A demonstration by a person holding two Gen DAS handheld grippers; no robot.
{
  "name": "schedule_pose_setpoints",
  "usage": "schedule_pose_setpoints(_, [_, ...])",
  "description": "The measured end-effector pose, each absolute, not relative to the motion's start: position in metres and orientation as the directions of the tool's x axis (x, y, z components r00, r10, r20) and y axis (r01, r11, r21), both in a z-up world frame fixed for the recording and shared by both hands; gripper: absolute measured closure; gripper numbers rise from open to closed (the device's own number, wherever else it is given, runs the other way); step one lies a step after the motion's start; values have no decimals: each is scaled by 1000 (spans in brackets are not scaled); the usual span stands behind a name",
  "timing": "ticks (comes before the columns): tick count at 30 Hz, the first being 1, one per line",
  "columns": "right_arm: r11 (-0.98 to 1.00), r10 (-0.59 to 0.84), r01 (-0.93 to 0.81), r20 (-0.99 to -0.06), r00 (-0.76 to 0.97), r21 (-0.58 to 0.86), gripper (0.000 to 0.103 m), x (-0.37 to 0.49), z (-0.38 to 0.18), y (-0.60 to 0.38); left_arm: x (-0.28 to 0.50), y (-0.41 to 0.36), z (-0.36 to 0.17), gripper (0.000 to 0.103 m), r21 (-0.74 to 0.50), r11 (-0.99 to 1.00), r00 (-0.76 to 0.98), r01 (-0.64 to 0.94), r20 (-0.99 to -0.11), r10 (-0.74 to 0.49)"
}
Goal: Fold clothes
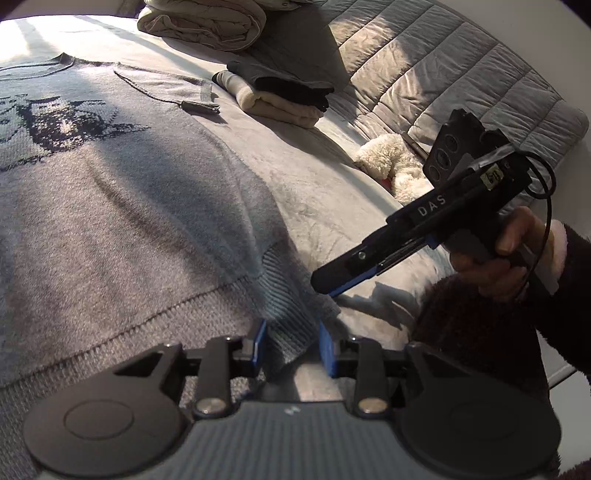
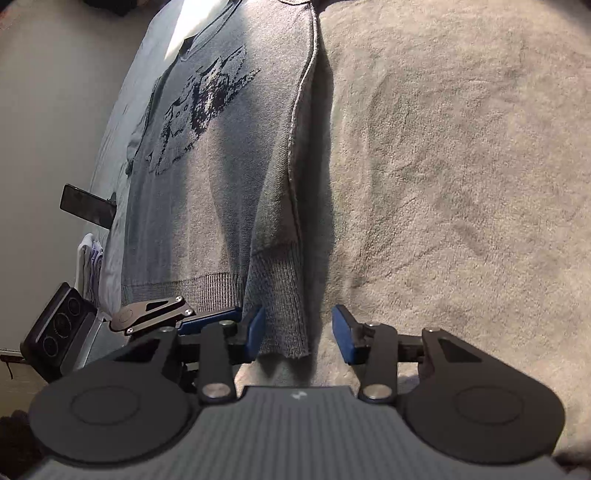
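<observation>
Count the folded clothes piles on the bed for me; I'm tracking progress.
1 clear pile, beige and dark items stacked beyond the spread grey sweater. Behind it lies a rolled beige bundle, possibly bedding. More may be hidden out of view.

A grey knitted sweater (image 2: 221, 177) with a dark pattern on its chest lies flat on a beige fleece blanket (image 2: 461, 184), one side folded inward so its ribbed hem corner (image 2: 280, 314) hangs between the blue pads of the right hand-held gripper (image 2: 299, 332). The pads stand apart and seem not to press the cloth. The left hand-held gripper (image 2: 207, 318) reaches the hem from the left.
</observation>
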State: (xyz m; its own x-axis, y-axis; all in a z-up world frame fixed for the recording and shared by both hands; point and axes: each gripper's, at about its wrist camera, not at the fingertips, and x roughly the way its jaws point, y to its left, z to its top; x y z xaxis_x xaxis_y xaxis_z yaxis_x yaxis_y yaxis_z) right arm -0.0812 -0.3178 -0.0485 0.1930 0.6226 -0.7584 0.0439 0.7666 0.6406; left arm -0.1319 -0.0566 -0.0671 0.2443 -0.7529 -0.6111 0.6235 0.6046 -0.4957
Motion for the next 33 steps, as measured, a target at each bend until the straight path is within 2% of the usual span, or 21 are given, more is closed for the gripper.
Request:
schedule_pose_setpoints(4, [780,595,59,-768,235,623,65,-85,-45,-318,-136,-13,-44,61,-407,737,405,540,-642,-651])
schedule_pose_setpoints(8, [802,568,47,-784,249,596,68,-92,-42,-316,-137,49,-27,55,-247,904,613,350,-670,-420])
schedule_pose_setpoints(11, [831,528,33,-805,272,556,75,-96,-40,-311,-141,92,-24,49,-131,977,688,171,-694,-213])
schedule_pose_setpoints(13, [840,510,33,-810,288,541,87,-98,-40,-308,-143,120,-30,46,-101,993,681,67,-723,-120])
schedule_pose_setpoints(15, [845,498,42,-813,302,533,96,-101,-41,-308,-142,141,-40,47,-156,988,639,17,-758,-131])
schedule_pose_setpoints(18, [852,482,47,-815,323,522,98,-107,-41,-308,-139,161,-55,51,-282,959,586,-20,-780,-217])
schedule_pose_setpoints(20, [855,471,50,-815,337,516,99,-113,-39,-308,-138,166,-57,77,-303,953,586,-27,-777,-231])
schedule_pose_setpoints(21, [859,463,54,-817,344,509,99,-116,-37,-309,-138,168,-57,98,-321,946,579,-37,-779,-242])
schedule_pose_setpoints(27, [885,383,95,-828,411,456,100,-131,-21,-320,-154,184,-46,99,-418,902,607,-107,-746,-274])
schedule_pose_setpoints(33, [930,295,98,-878,377,354,99,-132,-35,-303,-148,186,-60,96,-395,913,567,-101,-777,-273])
